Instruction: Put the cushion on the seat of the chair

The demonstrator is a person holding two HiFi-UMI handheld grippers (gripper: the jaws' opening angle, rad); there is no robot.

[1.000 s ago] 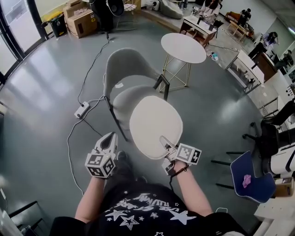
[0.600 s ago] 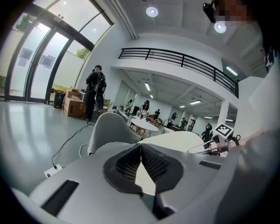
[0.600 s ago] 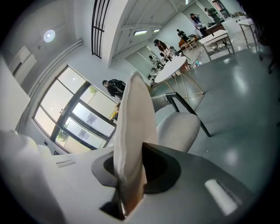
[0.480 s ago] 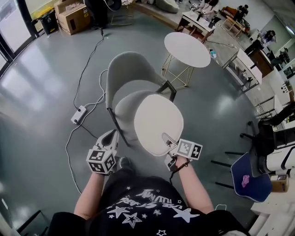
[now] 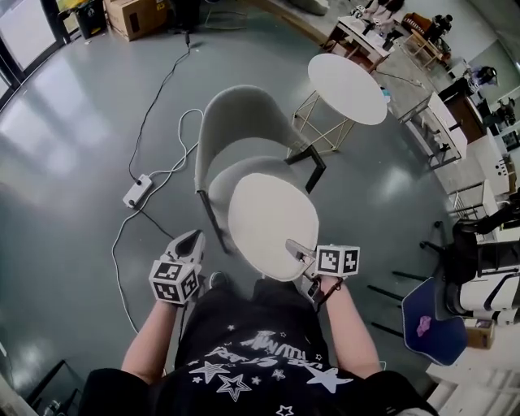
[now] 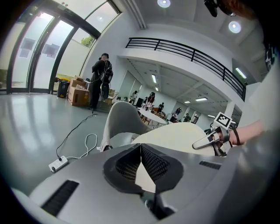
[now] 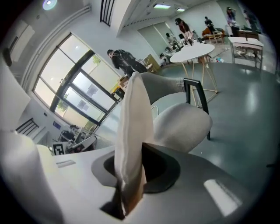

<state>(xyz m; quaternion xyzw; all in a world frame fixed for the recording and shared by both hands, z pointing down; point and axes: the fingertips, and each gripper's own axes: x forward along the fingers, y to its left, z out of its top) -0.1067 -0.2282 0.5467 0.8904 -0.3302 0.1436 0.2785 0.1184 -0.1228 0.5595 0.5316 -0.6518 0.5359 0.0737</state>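
Now the right claw (image 5: 297, 250) pinches the near edge of the cushion (image 5: 272, 213), which hangs just over the front of the chair (image 5: 244, 122) seat (image 5: 221, 185); the left claw (image 5: 188, 242) is together, empty. Best push it farther in, level and centred, before letting go.

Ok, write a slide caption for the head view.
Right gripper pinches the near edge of the cream cushion, holding it by the grey chair, not yet on the seat; left gripper shut and empty.

Daylight is being reflected by the glossy grey floor (image 5: 65, 122). Cardboard boxes (image 5: 138, 15) are being kept beside the tall windows (image 6: 39, 57).
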